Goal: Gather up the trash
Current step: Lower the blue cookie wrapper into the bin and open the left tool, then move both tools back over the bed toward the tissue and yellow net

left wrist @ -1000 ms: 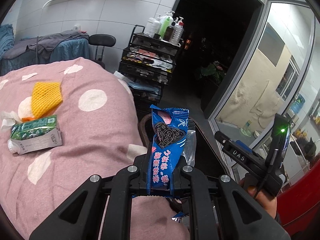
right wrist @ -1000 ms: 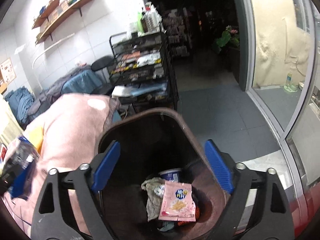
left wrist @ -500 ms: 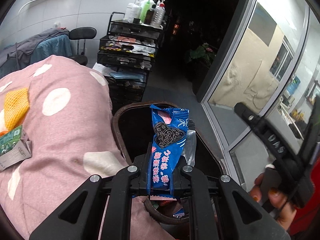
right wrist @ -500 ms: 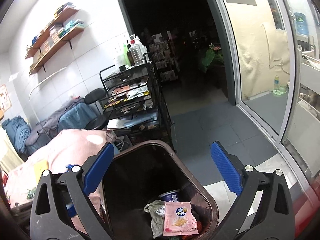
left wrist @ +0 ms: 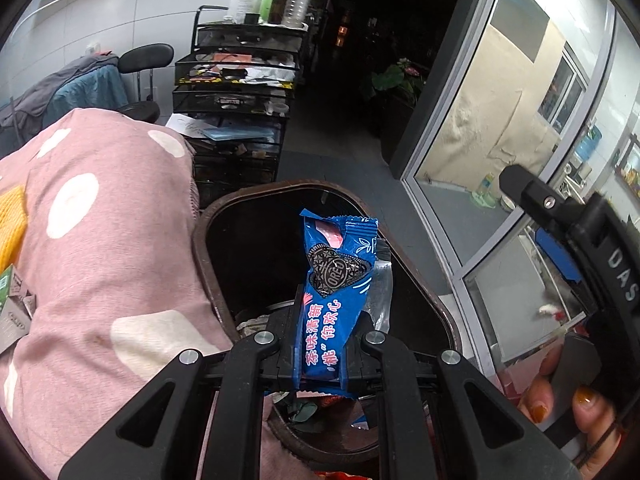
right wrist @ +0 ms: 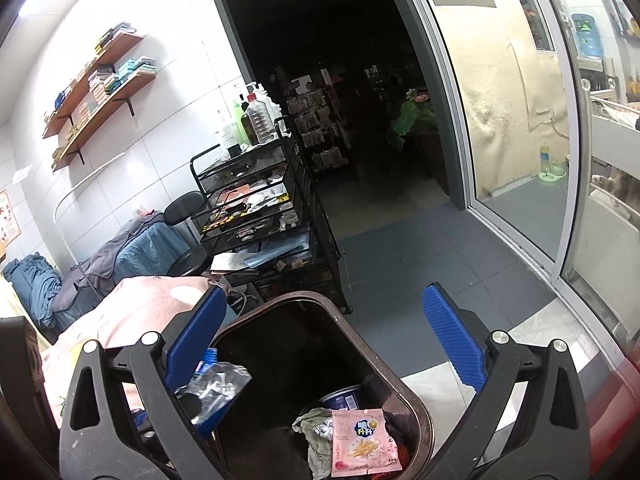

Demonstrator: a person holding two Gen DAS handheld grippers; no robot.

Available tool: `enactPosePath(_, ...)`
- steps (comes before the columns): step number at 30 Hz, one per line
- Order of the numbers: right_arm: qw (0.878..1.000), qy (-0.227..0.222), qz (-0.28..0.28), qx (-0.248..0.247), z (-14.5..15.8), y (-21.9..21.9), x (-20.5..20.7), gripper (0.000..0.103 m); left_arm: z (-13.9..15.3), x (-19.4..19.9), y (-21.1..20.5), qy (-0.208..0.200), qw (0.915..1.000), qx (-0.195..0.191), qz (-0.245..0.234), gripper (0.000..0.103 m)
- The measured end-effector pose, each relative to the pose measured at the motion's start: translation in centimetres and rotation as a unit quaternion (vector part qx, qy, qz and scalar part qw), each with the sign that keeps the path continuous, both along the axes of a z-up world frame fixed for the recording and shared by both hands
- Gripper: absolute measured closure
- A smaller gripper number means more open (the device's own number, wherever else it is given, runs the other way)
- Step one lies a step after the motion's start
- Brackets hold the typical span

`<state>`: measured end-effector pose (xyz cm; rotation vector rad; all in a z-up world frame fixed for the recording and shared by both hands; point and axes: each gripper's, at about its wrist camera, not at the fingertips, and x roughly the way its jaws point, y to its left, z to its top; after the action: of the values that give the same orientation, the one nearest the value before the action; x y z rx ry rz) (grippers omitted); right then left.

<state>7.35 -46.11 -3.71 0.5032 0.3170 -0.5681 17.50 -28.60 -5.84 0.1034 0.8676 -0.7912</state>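
My left gripper [left wrist: 322, 354] is shut on a blue Oreo wrapper [left wrist: 334, 292] and holds it upright over the open brown trash bin [left wrist: 240, 200]. The wrapper's silver back [right wrist: 218, 384] shows in the right wrist view at the bin's left side. My right gripper [right wrist: 320, 344] is open and empty above the bin [right wrist: 416, 408], which holds a pink snack packet [right wrist: 362, 444], a crumpled grey rag [right wrist: 316, 432] and a blue-rimmed cup [right wrist: 342, 396]. The right gripper also shows in the left wrist view [left wrist: 560, 232], held by a hand.
A pink polka-dot cushion [left wrist: 100, 240] lies left of the bin with a yellow foam net [left wrist: 12, 216] and a green carton [left wrist: 8, 300] on it. A black wire cart [right wrist: 256, 208] with bottles stands behind. A glass door [right wrist: 520, 160] is to the right.
My left gripper has carried the Oreo wrapper rightward from over the cushion to over the bin. My right gripper has lifted and tilted up, away from the bin's inside.
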Motion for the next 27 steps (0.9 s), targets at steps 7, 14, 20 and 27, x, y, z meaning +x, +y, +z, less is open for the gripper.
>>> enactPosePath(7, 1.000, -0.001, -0.002, 0.004, -0.2, -0.1, 0.1, 0.006, -0.9, 0.3, -1.1, 0.002, 0.9993, 0.036, -0.005, 0.031)
enactPosePath(14, 1.000, -0.004, -0.006, 0.005, -0.3, -0.2, -0.1, 0.006, -1.7, 0.6, -1.4, 0.017, 0.9972, 0.071, -0.014, 0.021)
enactPosePath(20, 1.000, -0.005, -0.006, 0.005, -0.3, -0.1, -0.2, 0.006, -0.8, 0.4, -0.1, 0.019, 0.9991, 0.038, -0.005, 0.019)
enactPosePath(27, 1.000, -0.007, 0.005, 0.012, -0.4, -0.1, -0.1, 0.006, 1.0, -0.4, 2.5, -0.012, 0.9996, 0.011, 0.022, 0.017)
